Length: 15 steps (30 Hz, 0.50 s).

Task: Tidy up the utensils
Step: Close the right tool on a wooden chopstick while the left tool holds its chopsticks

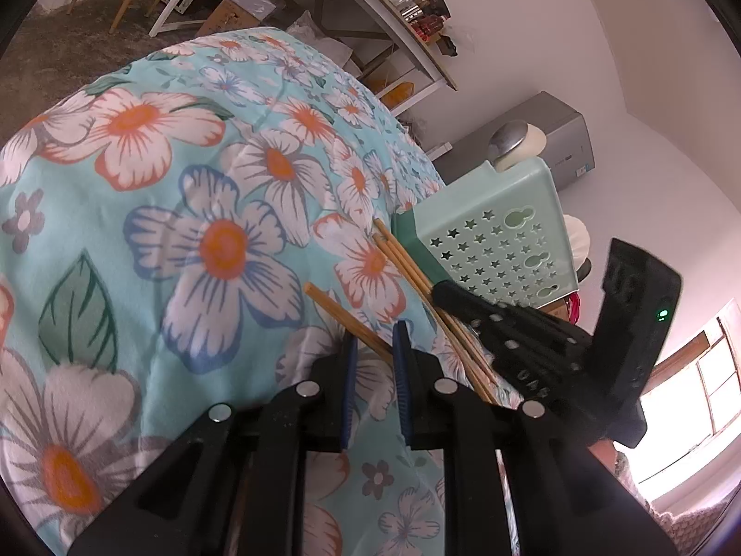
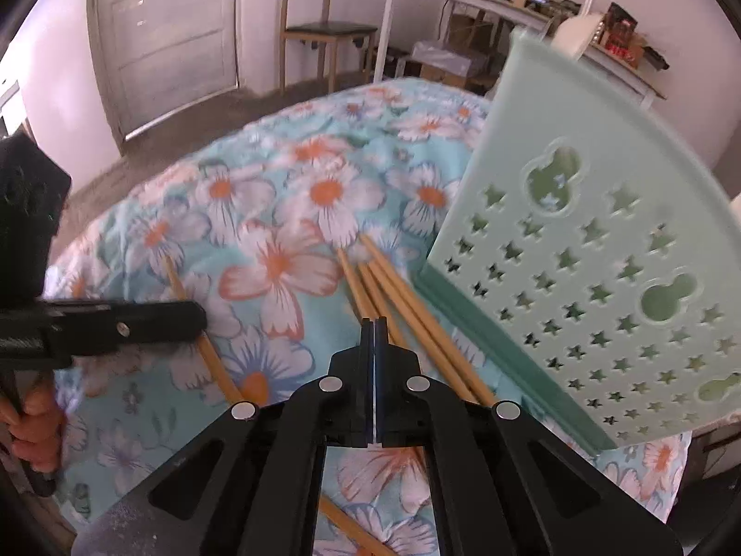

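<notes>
Several wooden chopsticks (image 2: 407, 306) lie on the floral cloth beside a mint green utensil holder (image 2: 588, 250) with star holes. My right gripper (image 2: 374, 324) is shut just over the chopstick bundle; whether it grips one I cannot tell. In the left wrist view my left gripper (image 1: 376, 333) is open, with a single chopstick (image 1: 345, 319) lying between its fingers. The bundle (image 1: 417, 273) lies to its right, against the holder (image 1: 500, 241), with the right gripper (image 1: 444, 292) on it. The left gripper shows at left in the right wrist view (image 2: 185, 317).
The floral cloth (image 1: 185, 194) covers the table. Spoons (image 1: 511, 141) stand in the holder. A chair (image 2: 324, 32), a door (image 2: 171, 32) and a cluttered shelf (image 1: 407, 14) stand behind. Another chopstick (image 2: 352, 528) lies under my right gripper.
</notes>
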### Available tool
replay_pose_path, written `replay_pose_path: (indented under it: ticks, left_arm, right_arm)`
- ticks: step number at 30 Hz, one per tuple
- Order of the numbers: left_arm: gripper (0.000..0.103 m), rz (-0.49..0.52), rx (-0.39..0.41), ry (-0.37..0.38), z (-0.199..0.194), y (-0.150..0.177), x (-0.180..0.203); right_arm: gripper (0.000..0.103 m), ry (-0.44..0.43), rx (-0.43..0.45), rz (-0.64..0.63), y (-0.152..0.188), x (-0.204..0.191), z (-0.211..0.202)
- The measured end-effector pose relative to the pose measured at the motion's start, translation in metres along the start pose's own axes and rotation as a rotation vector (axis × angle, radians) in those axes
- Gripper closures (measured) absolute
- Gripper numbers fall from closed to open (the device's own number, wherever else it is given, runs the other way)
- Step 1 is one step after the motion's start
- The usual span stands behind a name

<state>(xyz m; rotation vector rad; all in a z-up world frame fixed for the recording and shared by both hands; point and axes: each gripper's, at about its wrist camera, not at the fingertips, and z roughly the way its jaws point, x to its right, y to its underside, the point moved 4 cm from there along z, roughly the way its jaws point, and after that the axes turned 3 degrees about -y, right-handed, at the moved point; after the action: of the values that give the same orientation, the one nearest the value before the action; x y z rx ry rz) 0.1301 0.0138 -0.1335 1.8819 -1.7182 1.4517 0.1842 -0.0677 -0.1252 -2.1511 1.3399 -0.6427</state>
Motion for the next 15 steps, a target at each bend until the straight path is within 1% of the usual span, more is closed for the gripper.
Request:
replay_pose_path:
  ticks: [3, 6, 8, 9, 11, 15]
  left_arm:
    - [0.089, 0.0, 0.0, 0.0, 0.0, 0.0, 0.0]
    - [0.089, 0.001, 0.002, 0.0, 0.0, 0.0, 0.0]
    - [0.089, 0.001, 0.002, -0.001, 0.0, 0.0, 0.0]
    - [0.089, 0.001, 0.002, -0.001, 0.0, 0.0, 0.0]
    - [0.089, 0.001, 0.002, 0.0, 0.0, 0.0, 0.0]
    - [0.089, 0.001, 0.002, 0.0, 0.0, -0.001, 0.0]
  right_arm:
    - [0.103, -0.017, 0.002, -0.002, -0.007, -0.002, 0.003]
    - [0.102, -0.033, -0.02, -0.015, -0.01, -0.004, 0.006]
    - [0.102, -0.044, -0.032, -0.021, -0.017, -0.007, 0.02]
    - [0.097, -0.047, -0.036, -0.026, -0.021, -0.008, 0.026]
    - [0.094, -0.063, -0.048, -0.03, -0.027, -0.01, 0.037]
    - [0.093, -0.077, -0.081, -0.047, -0.028, -0.012, 0.047]
